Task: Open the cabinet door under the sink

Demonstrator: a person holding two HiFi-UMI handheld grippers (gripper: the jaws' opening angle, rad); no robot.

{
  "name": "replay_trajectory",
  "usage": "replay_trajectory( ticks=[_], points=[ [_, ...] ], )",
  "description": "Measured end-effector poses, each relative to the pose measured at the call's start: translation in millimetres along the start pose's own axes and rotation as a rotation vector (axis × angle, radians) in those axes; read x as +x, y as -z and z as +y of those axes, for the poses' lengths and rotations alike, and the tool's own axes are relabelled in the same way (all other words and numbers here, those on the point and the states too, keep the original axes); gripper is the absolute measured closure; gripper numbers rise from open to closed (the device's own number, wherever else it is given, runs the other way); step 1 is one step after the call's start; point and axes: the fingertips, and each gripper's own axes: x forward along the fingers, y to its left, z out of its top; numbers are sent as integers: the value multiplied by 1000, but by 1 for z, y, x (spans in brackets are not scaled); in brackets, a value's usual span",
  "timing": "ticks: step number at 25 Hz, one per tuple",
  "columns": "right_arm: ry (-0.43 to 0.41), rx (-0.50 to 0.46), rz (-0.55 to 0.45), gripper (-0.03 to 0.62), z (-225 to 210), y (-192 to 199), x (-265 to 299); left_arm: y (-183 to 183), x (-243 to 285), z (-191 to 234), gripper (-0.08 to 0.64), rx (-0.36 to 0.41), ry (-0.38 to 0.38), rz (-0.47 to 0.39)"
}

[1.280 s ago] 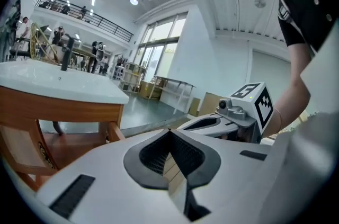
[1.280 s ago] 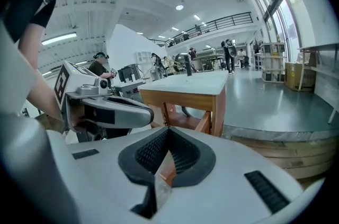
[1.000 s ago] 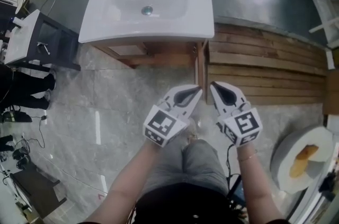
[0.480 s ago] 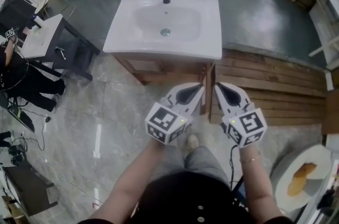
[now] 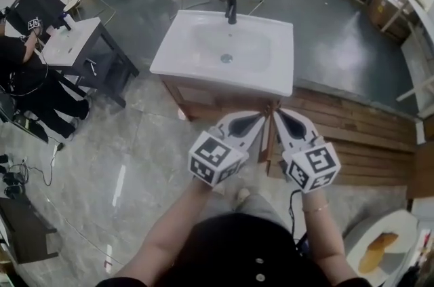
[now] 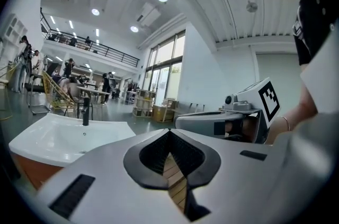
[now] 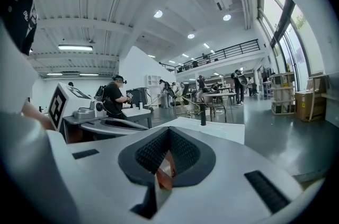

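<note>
I read both sets of jaws as together, nothing held. Left gripper (image 5: 259,117) and right gripper (image 5: 277,114) sit side by side. Cabinet door (image 5: 271,136) stands edge-on between their tips, under the white sink (image 5: 203,72).

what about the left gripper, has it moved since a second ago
Yes. In the head view the left gripper sits far nearer the front rim of the sink than a second ago: it has come up toward it.

Glossy white sink (image 5: 224,51), likely ceramic; bare wood cabinet (image 5: 210,102); polished marble-look floor (image 5: 122,163).
</note>
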Motion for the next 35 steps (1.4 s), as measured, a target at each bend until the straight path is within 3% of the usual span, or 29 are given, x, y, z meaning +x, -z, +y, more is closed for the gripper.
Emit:
replay_trajectory(
  ticks=[11,35],
  points=[
    [-49,-38,-20,583,25,-16,19,-18,-30,29,551,-51,-73,-58],
    [-49,-16,15,584,25,-6,26,-18,-20,30,551,-47,-43,-42]
  ],
)
